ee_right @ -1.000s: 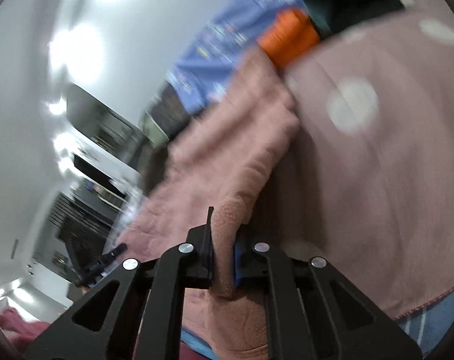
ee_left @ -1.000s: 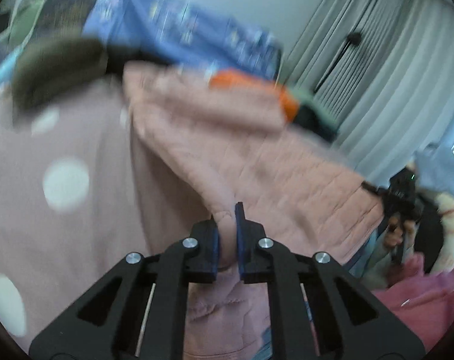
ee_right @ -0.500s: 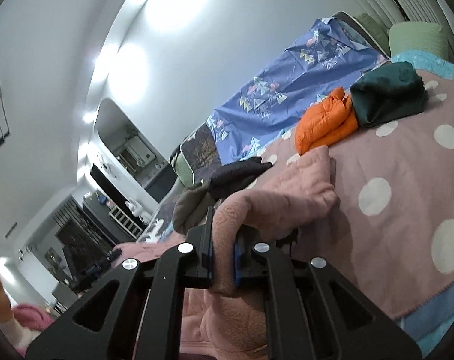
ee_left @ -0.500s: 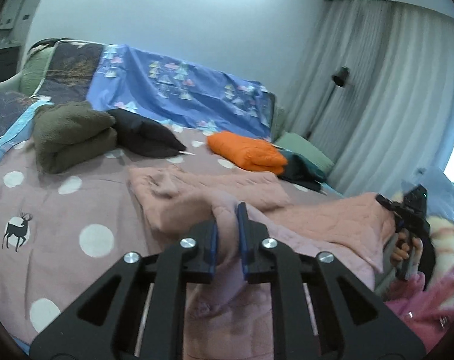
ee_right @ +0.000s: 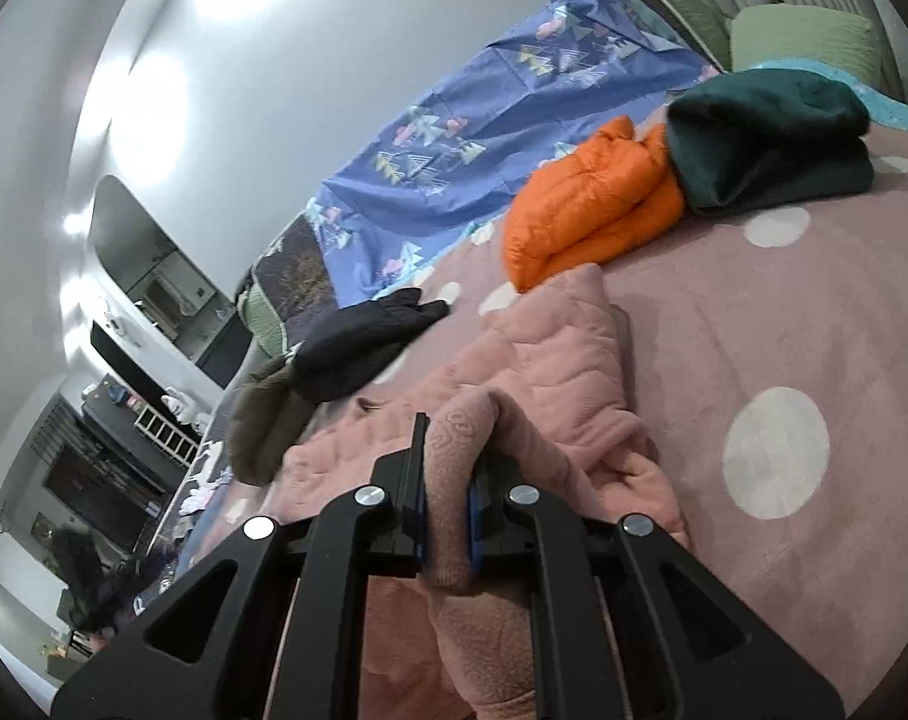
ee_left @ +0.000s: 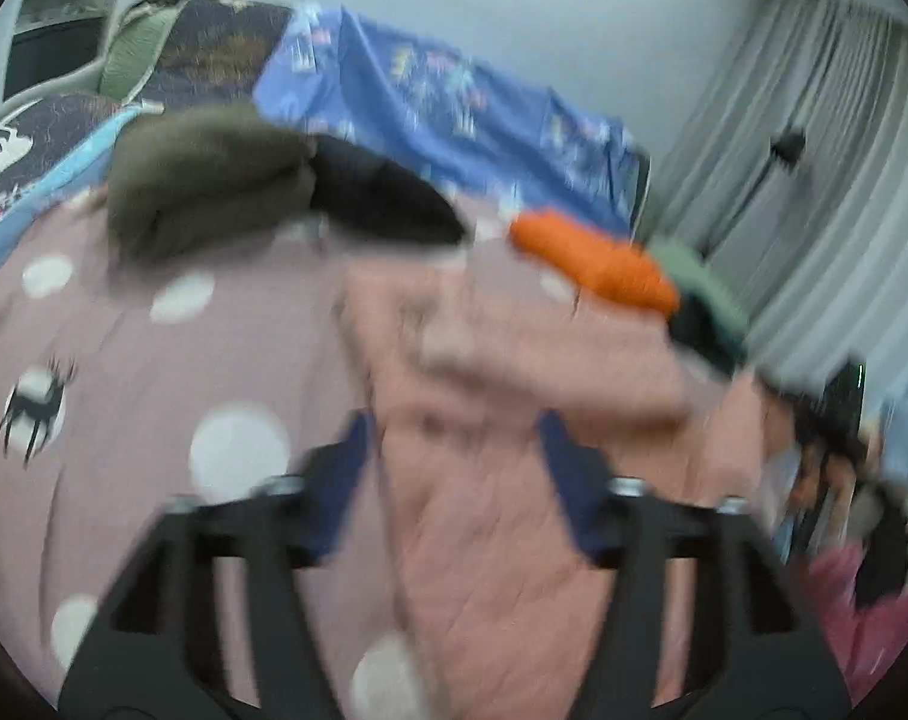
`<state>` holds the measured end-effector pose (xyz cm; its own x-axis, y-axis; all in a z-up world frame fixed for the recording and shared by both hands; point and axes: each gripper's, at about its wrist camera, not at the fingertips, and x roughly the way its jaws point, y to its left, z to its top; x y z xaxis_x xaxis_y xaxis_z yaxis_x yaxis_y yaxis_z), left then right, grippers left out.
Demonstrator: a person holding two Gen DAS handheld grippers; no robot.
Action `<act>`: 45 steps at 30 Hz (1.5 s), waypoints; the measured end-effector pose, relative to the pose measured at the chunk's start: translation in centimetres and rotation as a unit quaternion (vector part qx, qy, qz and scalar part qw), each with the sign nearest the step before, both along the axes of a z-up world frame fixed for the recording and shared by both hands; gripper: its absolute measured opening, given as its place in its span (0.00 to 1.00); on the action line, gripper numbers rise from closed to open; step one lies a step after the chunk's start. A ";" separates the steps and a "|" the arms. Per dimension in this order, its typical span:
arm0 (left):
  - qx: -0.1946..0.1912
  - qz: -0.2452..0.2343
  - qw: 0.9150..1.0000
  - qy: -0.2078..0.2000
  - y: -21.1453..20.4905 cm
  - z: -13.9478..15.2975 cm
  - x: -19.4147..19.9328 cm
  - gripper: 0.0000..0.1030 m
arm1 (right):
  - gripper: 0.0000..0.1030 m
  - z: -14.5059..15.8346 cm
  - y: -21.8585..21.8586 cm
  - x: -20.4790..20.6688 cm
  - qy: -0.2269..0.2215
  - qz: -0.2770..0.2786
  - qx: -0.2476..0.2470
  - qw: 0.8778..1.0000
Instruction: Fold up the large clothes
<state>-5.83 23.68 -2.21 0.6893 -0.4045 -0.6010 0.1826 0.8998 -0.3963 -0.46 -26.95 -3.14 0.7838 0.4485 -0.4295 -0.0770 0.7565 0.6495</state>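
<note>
A large pink quilted garment (ee_left: 514,420) lies on the bed's dotted pink blanket (ee_left: 153,372). My left gripper (ee_left: 454,450) is open just above the garment, its blue-padded jaws wide apart with nothing between them; this view is blurred. In the right wrist view the garment (ee_right: 544,360) lies bunched on the blanket (ee_right: 784,330). My right gripper (ee_right: 447,480) is shut on a fold of the pink garment. The right gripper with a hand shows at the right edge of the left wrist view (ee_left: 826,420).
Folded clothes lie at the far side of the bed: an olive bundle (ee_left: 201,186), a black one (ee_left: 381,192), an orange jacket (ee_right: 592,204) and a dark green bundle (ee_right: 766,132). A blue patterned cloth (ee_right: 484,138) covers the headboard. Curtains (ee_left: 814,180) hang at the right.
My left gripper has opened and let go of the pink garment, which now lies on the bed. My right gripper still holds its fold and has moved closer over the bed.
</note>
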 end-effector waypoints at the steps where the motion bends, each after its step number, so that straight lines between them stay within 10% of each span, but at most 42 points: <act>1: 0.008 -0.013 1.000 0.020 0.2 -1.2 -1.0 0.68 | 0.10 -0.3 -0.3 -0.1 0.002 0.000 0.008 1.000; 12: -0.120 -0.155 0.965 0.176 -3.8 -10.3 -6.1 0.77 | 0.11 -0.1 0.7 -1.2 -0.011 -0.005 -0.034 0.999; 14: -0.127 -0.159 0.966 0.159 -4.6 -10.1 -6.1 0.31 | 0.11 0.1 0.5 -1.8 -0.015 -0.010 -0.034 0.999; 20: -0.107 -0.137 0.985 -0.002 -5.9 -2.6 -3.4 0.10 | 0.11 1.1 -1.0 -2.1 -0.019 -0.044 -0.017 0.999; 25: -0.125 -0.090 0.984 -0.093 -4.0 3.7 3.5 0.10 | 0.11 2.9 -2.3 1.2 -0.030 -0.067 0.000 0.997; 33: -0.052 0.046 0.995 0.078 -3.3 -6.1 19.6 0.14 | 0.29 -1.7 -2.7 10.9 0.090 -0.063 -0.026 0.994; 37: -0.142 0.042 0.987 0.058 -1.6 -6.6 18.9 0.18 | 0.50 -0.6 -3.8 8.1 0.037 -0.064 -0.028 0.997; 39: -0.143 0.040 0.988 0.052 -1.4 -5.6 18.3 0.23 | 0.51 0.5 -4.3 6.7 0.015 -0.055 -0.026 0.998; 41: -0.119 0.058 0.991 0.021 -0.7 -3.8 16.6 0.49 | 0.51 1.6 -4.4 5.1 -0.008 -0.047 -0.040 0.998; 45: -0.107 0.037 0.992 -0.051 0.2 0.2 12.3 0.58 | 0.59 1.4 -3.7 3.4 -0.004 -0.031 -0.101 0.994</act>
<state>6.43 23.86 -2.04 0.7748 -0.4608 -0.4328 0.1675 0.8098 -0.5623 2.99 -30.63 -1.75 0.8110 0.3039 -0.4999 -0.0306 0.8754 0.4825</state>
